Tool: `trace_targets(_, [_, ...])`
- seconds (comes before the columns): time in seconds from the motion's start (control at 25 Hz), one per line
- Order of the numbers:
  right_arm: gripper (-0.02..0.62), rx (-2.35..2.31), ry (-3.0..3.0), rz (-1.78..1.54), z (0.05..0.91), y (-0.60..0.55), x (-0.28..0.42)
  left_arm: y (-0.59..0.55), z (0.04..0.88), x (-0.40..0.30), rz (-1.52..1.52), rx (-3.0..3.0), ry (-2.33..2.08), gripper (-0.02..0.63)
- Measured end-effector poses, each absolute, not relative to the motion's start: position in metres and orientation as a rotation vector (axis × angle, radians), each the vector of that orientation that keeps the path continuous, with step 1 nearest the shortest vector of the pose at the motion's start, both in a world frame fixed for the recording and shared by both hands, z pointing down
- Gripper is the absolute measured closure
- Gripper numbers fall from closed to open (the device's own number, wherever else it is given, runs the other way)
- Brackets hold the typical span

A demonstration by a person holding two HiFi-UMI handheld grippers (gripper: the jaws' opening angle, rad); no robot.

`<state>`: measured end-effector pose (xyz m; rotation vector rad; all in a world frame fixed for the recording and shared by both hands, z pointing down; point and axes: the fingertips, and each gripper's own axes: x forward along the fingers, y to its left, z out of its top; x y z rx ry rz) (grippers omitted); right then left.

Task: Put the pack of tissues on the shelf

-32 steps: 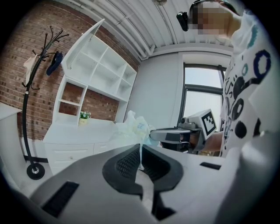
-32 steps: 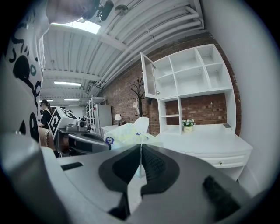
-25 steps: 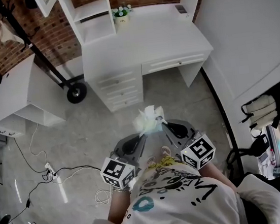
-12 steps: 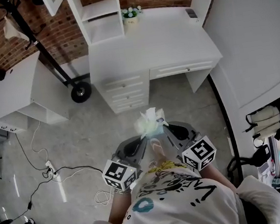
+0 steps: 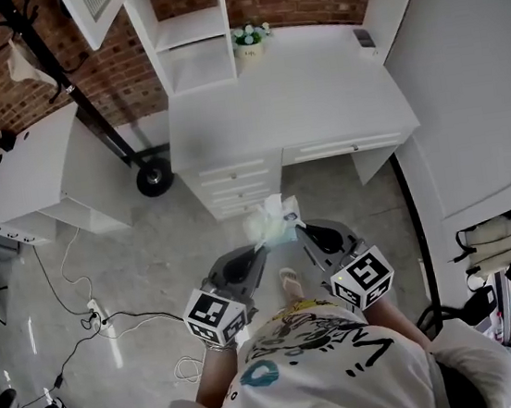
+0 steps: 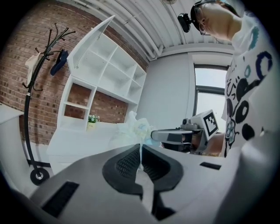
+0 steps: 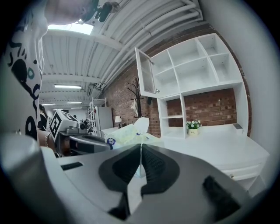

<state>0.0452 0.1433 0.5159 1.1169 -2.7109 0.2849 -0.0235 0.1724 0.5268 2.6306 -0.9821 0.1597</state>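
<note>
The pack of tissues [image 5: 273, 220] is a pale, crinkly plastic pack held in the air in front of the person, above the floor. My left gripper [image 5: 263, 243] is shut on the wrapper's left edge, and my right gripper [image 5: 295, 228] is shut on its right edge. In the left gripper view a thin strip of wrapper runs between the closed jaws [image 6: 140, 152], with the pack [image 6: 132, 130] just beyond. The right gripper view shows the same grip [image 7: 141, 154] and the pack [image 7: 126, 133]. The white shelf unit [image 5: 192, 31] stands on the desk ahead.
A white desk [image 5: 298, 99] with drawers [image 5: 234, 184] lies ahead; on it are a small flower pot [image 5: 250, 39] and a dark remote [image 5: 364, 37]. A black coat rack [image 5: 85, 104] and a white cabinet [image 5: 26, 177] stand to the left. Cables [image 5: 93, 315] trail on the floor.
The desk and shelf have come nearer and sit lower in the head view as the person walks forward. Both grippers keep the same hold on the pack.
</note>
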Motion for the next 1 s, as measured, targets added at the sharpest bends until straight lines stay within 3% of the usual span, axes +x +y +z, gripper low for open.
trace_targets(1.0, [0.568, 0.937, -2.799, 0.270, 0.509, 0.021, 0.062, 0.057, 0.518, -0.004, 0.153, 2.572, -1.170, 0.588])
